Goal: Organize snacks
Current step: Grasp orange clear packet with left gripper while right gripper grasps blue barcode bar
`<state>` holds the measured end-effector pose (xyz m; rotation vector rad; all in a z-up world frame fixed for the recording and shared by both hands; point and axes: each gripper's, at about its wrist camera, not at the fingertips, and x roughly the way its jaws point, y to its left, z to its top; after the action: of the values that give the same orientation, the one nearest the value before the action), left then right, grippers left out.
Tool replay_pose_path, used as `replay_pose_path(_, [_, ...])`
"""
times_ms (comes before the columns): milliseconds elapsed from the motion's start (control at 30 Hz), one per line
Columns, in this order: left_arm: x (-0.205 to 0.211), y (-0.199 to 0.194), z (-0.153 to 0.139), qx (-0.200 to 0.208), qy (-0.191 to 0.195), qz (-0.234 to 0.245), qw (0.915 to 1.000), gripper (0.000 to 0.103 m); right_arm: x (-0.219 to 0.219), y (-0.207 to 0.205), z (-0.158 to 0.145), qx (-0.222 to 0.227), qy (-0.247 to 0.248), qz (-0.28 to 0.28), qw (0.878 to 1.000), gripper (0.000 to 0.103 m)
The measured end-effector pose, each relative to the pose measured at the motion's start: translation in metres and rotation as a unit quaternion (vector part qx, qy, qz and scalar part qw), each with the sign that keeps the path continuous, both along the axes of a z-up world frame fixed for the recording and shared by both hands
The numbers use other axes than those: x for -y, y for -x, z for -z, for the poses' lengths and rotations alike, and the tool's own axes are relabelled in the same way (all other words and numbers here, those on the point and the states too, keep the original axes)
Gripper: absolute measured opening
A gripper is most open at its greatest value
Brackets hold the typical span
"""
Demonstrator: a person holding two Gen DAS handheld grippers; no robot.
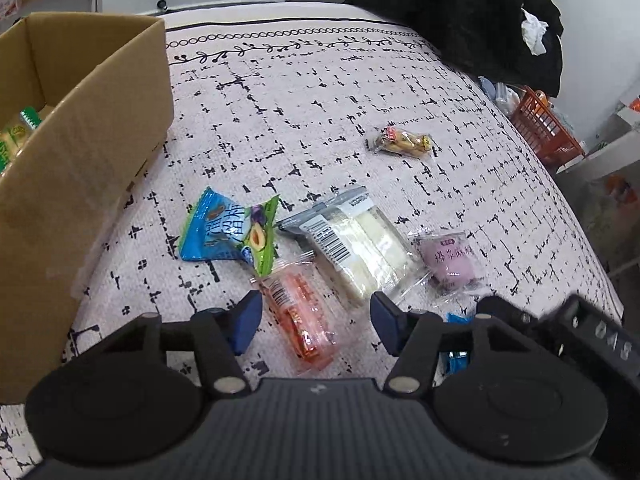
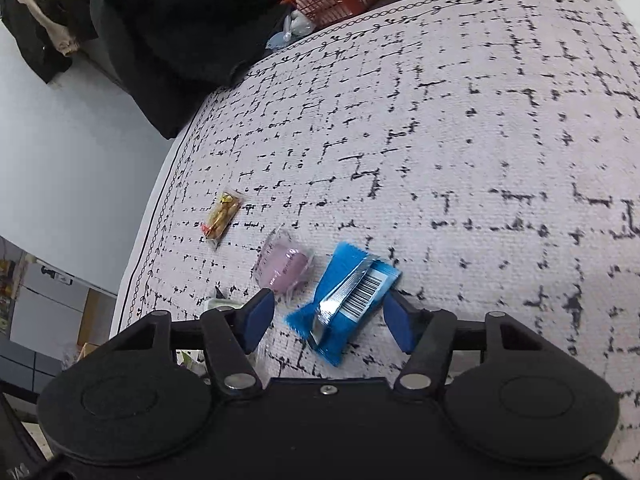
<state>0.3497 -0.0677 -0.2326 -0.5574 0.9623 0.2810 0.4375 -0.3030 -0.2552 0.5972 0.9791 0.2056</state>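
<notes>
Loose snacks lie on a patterned cloth. My left gripper (image 1: 316, 322) is open just above a pink-red clear packet (image 1: 300, 320), which lies between its blue fingertips. Beyond it lie a blue-green fruit pouch (image 1: 228, 232), a clear pack of white cake (image 1: 360, 248), a purple mochi packet (image 1: 450, 262) and a small brown snack (image 1: 402, 140). My right gripper (image 2: 326, 316) is open around a blue packet (image 2: 346, 300) lying barcode up; I cannot tell if the pads touch it. The purple mochi packet (image 2: 282, 266) and brown snack (image 2: 222, 216) lie to its left.
An open cardboard box (image 1: 88, 128) holding green-white packets stands at the left. Black clothing (image 1: 460, 12) hangs over the table's far right corner, with an orange basket (image 1: 544, 128) beyond the right edge. The cloth's edge (image 2: 160, 220) runs close on the right gripper's left side.
</notes>
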Motion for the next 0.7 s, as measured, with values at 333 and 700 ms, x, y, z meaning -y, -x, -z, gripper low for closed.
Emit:
replay_pose_path(333, [0.002, 0.009, -0.009, 0.004, -0.004, 0.015, 0.9999, 0.023, -0.014, 0.002, 0.000, 0.016, 0.054, -0.031, 0.998, 0.027])
replay_pose_path(700, [-0.016, 0.037, -0.057, 0.047, -0.012, 0.016, 0.9987, 0.021, -0.015, 0.017, -0.026, 0.056, 0.040, -0.030, 0.997, 0.025])
